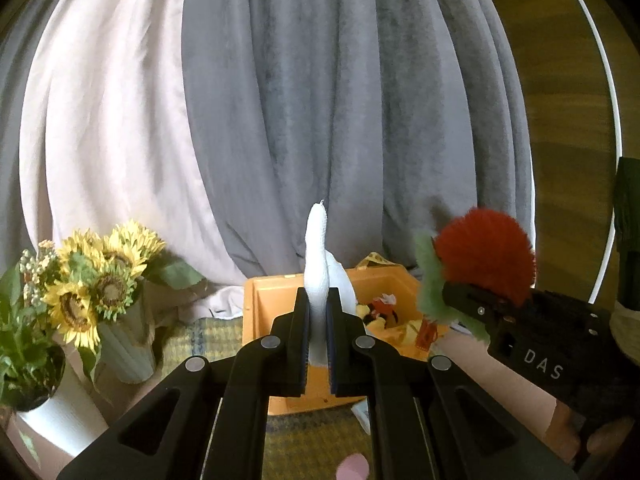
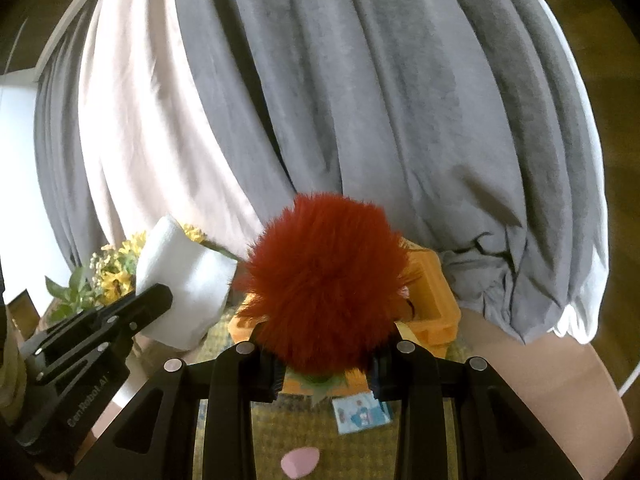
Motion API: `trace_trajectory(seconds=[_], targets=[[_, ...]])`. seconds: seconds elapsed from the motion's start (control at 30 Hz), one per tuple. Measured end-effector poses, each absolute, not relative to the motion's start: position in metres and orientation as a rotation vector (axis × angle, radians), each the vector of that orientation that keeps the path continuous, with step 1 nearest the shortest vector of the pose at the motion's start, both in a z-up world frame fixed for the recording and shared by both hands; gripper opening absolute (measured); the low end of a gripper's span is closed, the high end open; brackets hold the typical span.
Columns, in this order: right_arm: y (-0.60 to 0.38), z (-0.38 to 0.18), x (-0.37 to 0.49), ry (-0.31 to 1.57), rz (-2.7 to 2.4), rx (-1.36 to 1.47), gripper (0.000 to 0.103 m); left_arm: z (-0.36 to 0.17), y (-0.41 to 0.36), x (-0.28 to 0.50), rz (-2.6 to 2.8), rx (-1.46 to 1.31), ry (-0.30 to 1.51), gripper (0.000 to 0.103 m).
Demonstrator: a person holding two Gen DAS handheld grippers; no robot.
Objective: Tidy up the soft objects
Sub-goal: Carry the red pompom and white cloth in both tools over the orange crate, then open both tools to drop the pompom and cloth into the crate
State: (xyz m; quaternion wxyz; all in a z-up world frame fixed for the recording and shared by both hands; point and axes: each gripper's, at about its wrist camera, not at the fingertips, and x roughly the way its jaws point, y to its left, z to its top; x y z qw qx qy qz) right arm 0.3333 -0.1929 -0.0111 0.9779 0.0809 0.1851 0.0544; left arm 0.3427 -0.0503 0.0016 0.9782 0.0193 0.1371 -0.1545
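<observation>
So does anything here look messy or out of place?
A little. A small picture card lies loose on the mat in front of the orange bin, not in it. A pink petal-like scrap lies nearer still. Nothing looks spilled or damaged.

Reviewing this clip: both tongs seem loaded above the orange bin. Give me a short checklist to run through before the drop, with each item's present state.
1. Left tongs gripping the white foam piece: ok, pinched between both fingers.
2. Right tongs holding the red fluffy toy: ok, fur sits between the fingers, though the contact itself is hidden.
3. Orange bin open and in front of both tongs: ok, no lid on it.
4. Room in the bin: cannot tell, yellow and red items already lie inside and the foam hides part of it.
5. Tongs apart from each other: ok, gap visible in both views.
6. Sunflower vase out of the path: ok, well to the left.
</observation>
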Motion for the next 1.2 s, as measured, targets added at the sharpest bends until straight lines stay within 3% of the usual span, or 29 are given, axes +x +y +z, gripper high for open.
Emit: trace_trajectory(seconds=[0.57, 1.2], targets=[[-0.187, -0.010, 0.423, 0.410, 0.154, 0.153, 0.033, -0.008, -0.044, 0.425, -0.263, 0.044, 0.295, 0.009], [-0.187, -0.051, 0.522, 0.603, 0.184, 0.119, 0.035, -0.053, -0.063, 0.507, -0.253, 0.117, 0.428, 0.009]])
